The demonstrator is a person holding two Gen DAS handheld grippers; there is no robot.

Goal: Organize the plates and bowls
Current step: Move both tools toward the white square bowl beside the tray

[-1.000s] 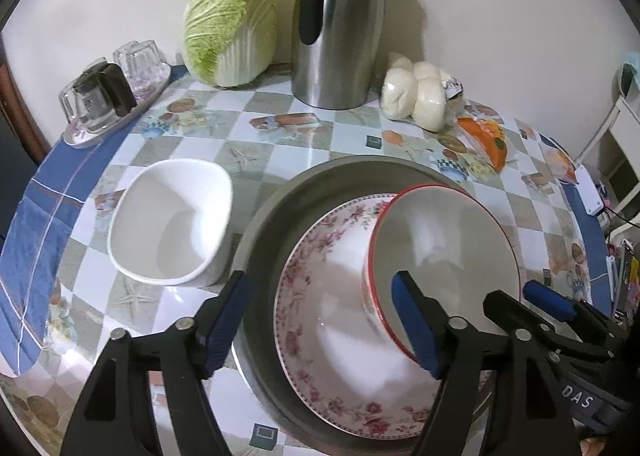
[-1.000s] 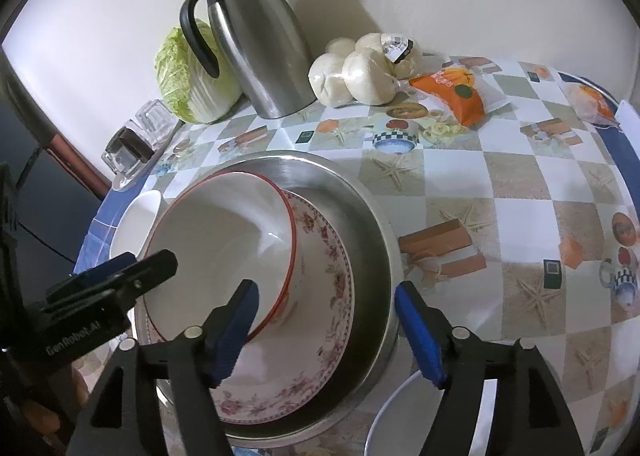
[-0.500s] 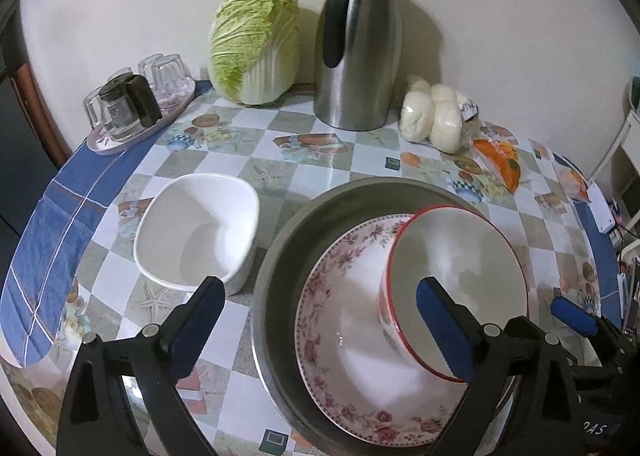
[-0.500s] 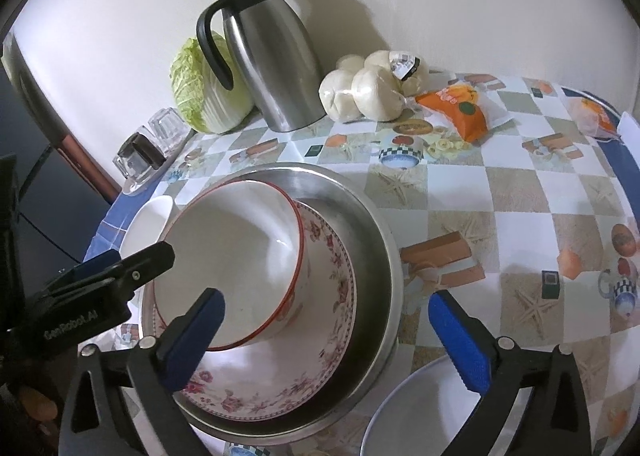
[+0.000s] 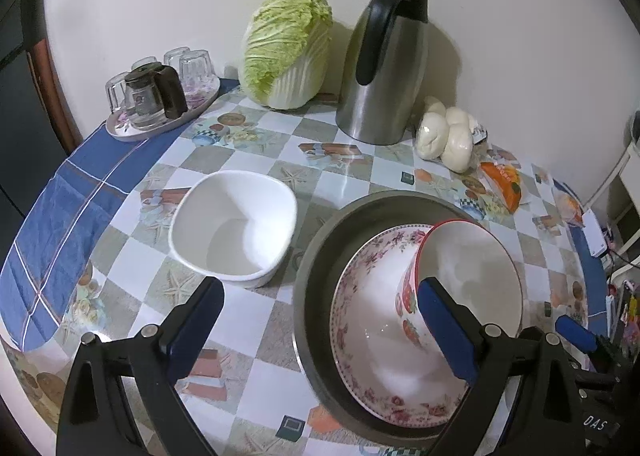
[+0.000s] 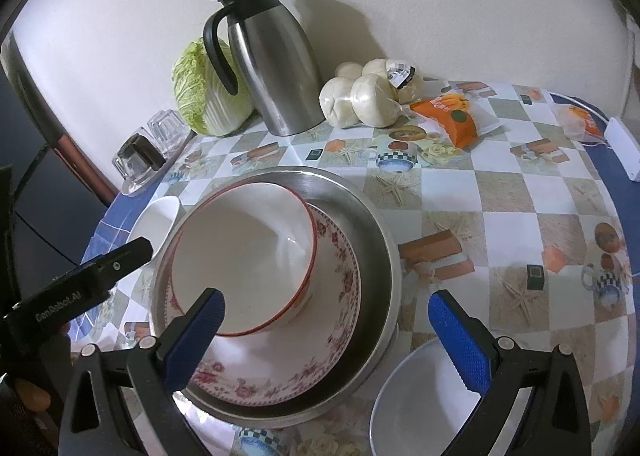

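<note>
Bowls are nested at the table's middle: the red-rimmed bowl (image 6: 244, 256) sits tilted in the floral bowl (image 6: 280, 344), itself inside the steel basin (image 6: 380, 248). Both the left gripper (image 5: 320, 320) and right gripper (image 6: 324, 330) have just opened wide and hold nothing. Stacking looks done for this one; next, I judge, comes the square white bowl (image 5: 234, 230) beside the basin or the white dish (image 6: 420, 400) nearer the right gripper, needing a rim pinch.

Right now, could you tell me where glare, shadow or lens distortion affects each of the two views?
Left wrist view: fisheye bends the table edge; a bright streak crosses the cloth below the steel jug. Right wrist view: the jug casts a soft wall shadow; corners go black.
</note>
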